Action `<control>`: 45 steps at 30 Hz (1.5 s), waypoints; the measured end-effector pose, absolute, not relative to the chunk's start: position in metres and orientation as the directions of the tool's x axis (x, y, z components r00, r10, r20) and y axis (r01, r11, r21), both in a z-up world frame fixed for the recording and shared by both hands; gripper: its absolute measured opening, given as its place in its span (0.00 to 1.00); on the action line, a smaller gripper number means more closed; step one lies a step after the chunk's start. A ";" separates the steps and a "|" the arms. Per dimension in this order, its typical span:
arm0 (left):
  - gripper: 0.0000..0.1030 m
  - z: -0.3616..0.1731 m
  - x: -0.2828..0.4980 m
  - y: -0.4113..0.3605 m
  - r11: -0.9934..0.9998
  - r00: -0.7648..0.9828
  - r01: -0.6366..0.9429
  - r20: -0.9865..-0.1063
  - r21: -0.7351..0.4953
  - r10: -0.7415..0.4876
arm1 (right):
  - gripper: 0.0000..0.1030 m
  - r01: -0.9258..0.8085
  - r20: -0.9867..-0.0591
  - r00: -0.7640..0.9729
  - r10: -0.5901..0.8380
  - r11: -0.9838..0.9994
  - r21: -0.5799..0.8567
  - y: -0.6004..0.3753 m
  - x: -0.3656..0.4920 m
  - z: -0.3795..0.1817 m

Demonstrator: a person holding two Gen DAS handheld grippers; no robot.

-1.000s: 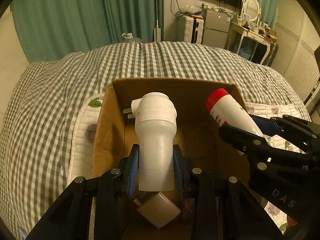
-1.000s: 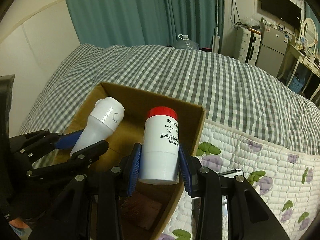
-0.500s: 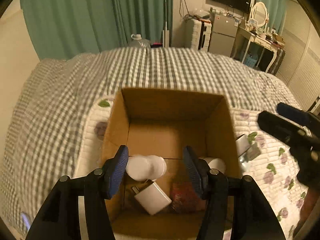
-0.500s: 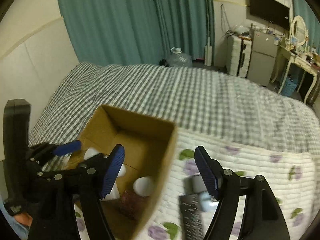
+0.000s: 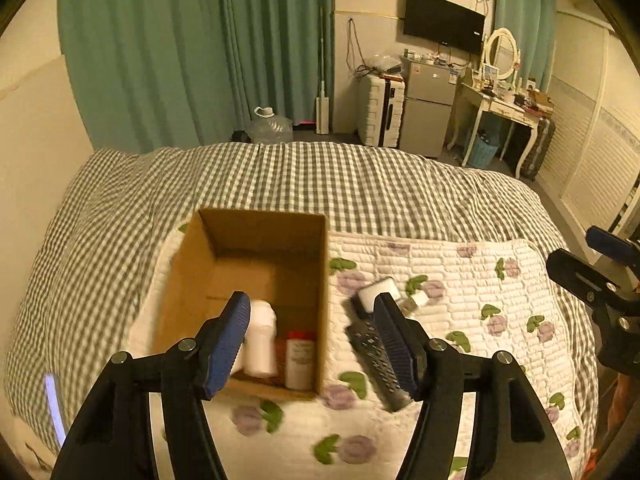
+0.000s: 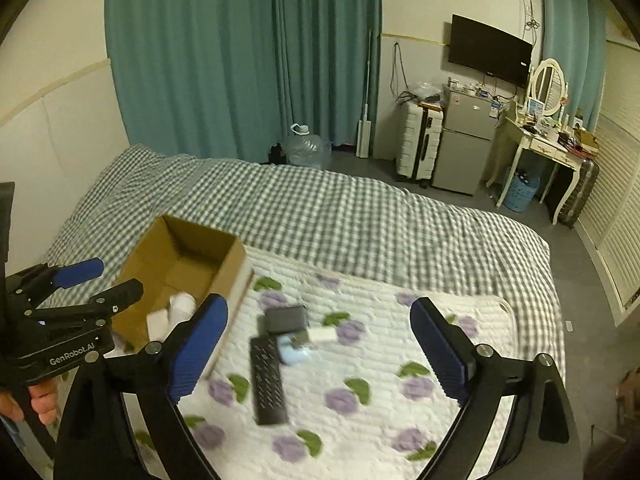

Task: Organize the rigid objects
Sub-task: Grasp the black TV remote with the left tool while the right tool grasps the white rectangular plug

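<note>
An open cardboard box stands on a quilted floral mat on the bed. Inside lie a white bottle and a red-capped white bottle. On the mat right of the box lie a black remote, a black case, a light blue item and a small white item. My left gripper is open and empty above the box's near side. My right gripper is open and empty above the loose items.
The floral mat lies on a grey checked bedspread. A wall runs along the left side of the bed. Beyond the bed stand green curtains, a water jug, a white suitcase, a small fridge and a dressing table.
Both grippers opened and dropped their bottles into the box. Both then pulled back and up, so the box looks smaller and the items on the mat show.
</note>
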State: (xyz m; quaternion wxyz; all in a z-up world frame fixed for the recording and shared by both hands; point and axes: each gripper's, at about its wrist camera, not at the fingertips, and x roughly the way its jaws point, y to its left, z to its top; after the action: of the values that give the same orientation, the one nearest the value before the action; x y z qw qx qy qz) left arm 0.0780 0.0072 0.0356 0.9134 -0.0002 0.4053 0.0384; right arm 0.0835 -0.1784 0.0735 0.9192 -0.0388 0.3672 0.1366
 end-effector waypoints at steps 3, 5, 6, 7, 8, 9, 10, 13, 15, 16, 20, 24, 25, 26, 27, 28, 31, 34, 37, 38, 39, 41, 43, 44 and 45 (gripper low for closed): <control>0.65 0.017 0.071 -0.019 0.997 0.648 -0.075 -0.759 0.015 0.060 | 0.94 -0.279 -0.701 0.679 0.217 0.960 0.027 -0.198 0.077 0.062; 0.65 0.004 0.068 -0.031 0.996 0.639 -0.085 -0.766 0.008 0.061 | 0.94 -0.278 -0.713 0.670 0.208 0.960 0.019 -0.212 0.075 0.047; 0.65 -0.004 0.066 -0.038 0.996 0.634 -0.092 -0.770 0.012 0.068 | 0.94 -0.278 -0.718 0.665 0.206 0.960 0.018 -0.218 0.075 0.042; 0.65 -0.013 0.066 -0.044 0.994 0.630 -0.105 -0.772 0.020 0.083 | 0.94 -0.276 -0.726 0.657 0.202 0.961 0.017 -0.224 0.075 0.034; 0.65 -0.023 0.066 -0.050 0.992 0.623 -0.122 -0.776 0.028 0.098 | 0.94 -0.274 -0.735 0.648 0.199 0.962 0.019 -0.229 0.076 0.025; 0.65 -0.032 0.066 -0.054 0.991 0.615 -0.135 -0.782 0.024 0.103 | 0.94 -0.272 -0.741 0.641 0.198 0.962 0.021 -0.234 0.075 0.018; 0.65 -0.041 0.068 -0.057 0.990 0.604 -0.140 -0.791 0.015 0.098 | 0.94 -0.270 -0.747 0.635 0.197 0.962 0.024 -0.238 0.076 0.010; 0.65 -0.070 0.074 -0.068 0.987 0.571 -0.161 -0.815 0.010 0.102 | 0.94 -0.265 -0.759 0.618 0.206 0.963 0.045 -0.248 0.078 -0.014; 0.65 -0.090 0.078 -0.074 0.984 0.554 -0.175 -0.824 0.023 0.118 | 0.94 -0.261 -0.768 0.604 0.213 0.963 0.062 -0.252 0.082 -0.030; 0.65 -0.100 0.081 -0.076 0.983 0.543 -0.179 -0.831 0.024 0.119 | 0.94 -0.259 -0.773 0.597 0.216 0.963 0.069 -0.253 0.084 -0.037; 0.65 -0.131 0.089 -0.084 0.980 0.510 -0.193 -0.849 0.041 0.135 | 0.94 -0.269 -0.786 0.572 0.234 0.959 0.090 -0.251 0.095 -0.067; 0.65 -0.155 0.103 -0.080 0.973 0.487 -0.225 -0.861 0.041 0.149 | 0.94 -0.285 -0.792 0.553 0.256 0.952 0.109 -0.246 0.111 -0.089; 0.65 -0.161 0.107 -0.077 0.970 0.476 -0.241 -0.867 0.032 0.147 | 0.94 -0.288 -0.793 0.551 0.261 0.951 0.113 -0.244 0.114 -0.093; 0.65 -0.168 0.112 -0.075 0.967 0.465 -0.255 -0.874 0.021 0.142 | 0.94 -0.292 -0.794 0.547 0.266 0.949 0.116 -0.242 0.117 -0.097; 0.65 -0.173 0.116 -0.074 0.964 0.459 -0.266 -0.877 0.017 0.142 | 0.94 -0.300 -0.796 0.542 0.270 0.947 0.117 -0.240 0.121 -0.101; 0.65 -0.176 0.118 -0.073 0.963 0.456 -0.269 -0.878 0.015 0.141 | 0.94 -0.307 -0.798 0.538 0.272 0.945 0.115 -0.237 0.124 -0.106; 0.63 -0.183 0.122 -0.074 0.966 0.456 -0.259 -0.880 0.014 0.134 | 0.94 -0.333 -0.806 0.520 0.283 0.936 0.113 -0.228 0.134 -0.118; 0.42 -0.185 0.122 -0.075 0.974 0.466 -0.224 -0.880 -0.018 0.090 | 0.94 -0.368 -0.807 0.505 0.307 0.922 0.121 -0.219 0.143 -0.126; 0.40 -0.182 0.118 -0.070 0.971 0.467 -0.237 -0.880 -0.027 0.089 | 0.94 -0.393 -0.805 0.486 0.341 0.908 0.148 -0.209 0.153 -0.132; 0.38 -0.179 0.116 -0.066 0.967 0.471 -0.254 -0.877 -0.036 0.091 | 0.94 -0.402 -0.803 0.479 0.355 0.902 0.159 -0.206 0.156 -0.134; 0.37 -0.177 0.115 -0.063 0.963 0.477 -0.267 -0.874 -0.040 0.096 | 0.94 -0.412 -0.801 0.471 0.370 0.895 0.171 -0.202 0.159 -0.136; 0.30 -0.173 0.114 -0.058 0.955 0.489 -0.295 -0.864 -0.038 0.117 | 0.94 -0.427 -0.801 0.460 0.383 0.886 0.179 -0.195 0.164 -0.140; 0.30 -0.173 0.115 -0.050 0.947 0.494 -0.317 -0.861 -0.049 0.121 | 0.94 -0.437 -0.800 0.446 0.400 0.878 0.195 -0.189 0.169 -0.145; 0.30 -0.173 0.116 -0.049 0.944 0.492 -0.326 -0.863 -0.055 0.119 | 0.93 -0.438 -0.801 0.440 0.406 0.876 0.203 -0.186 0.172 -0.148; 0.30 -0.173 0.115 -0.047 0.941 0.493 -0.332 -0.862 -0.063 0.116 | 0.93 -0.439 -0.800 0.435 0.414 0.873 0.213 -0.184 0.174 -0.150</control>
State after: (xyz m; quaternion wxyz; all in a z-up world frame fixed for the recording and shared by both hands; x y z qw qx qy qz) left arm 0.1154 -0.0469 -0.1728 0.8568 -0.1109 0.4863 0.1306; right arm 0.1744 -0.1843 -0.1501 0.8470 -0.0134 0.4680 0.2516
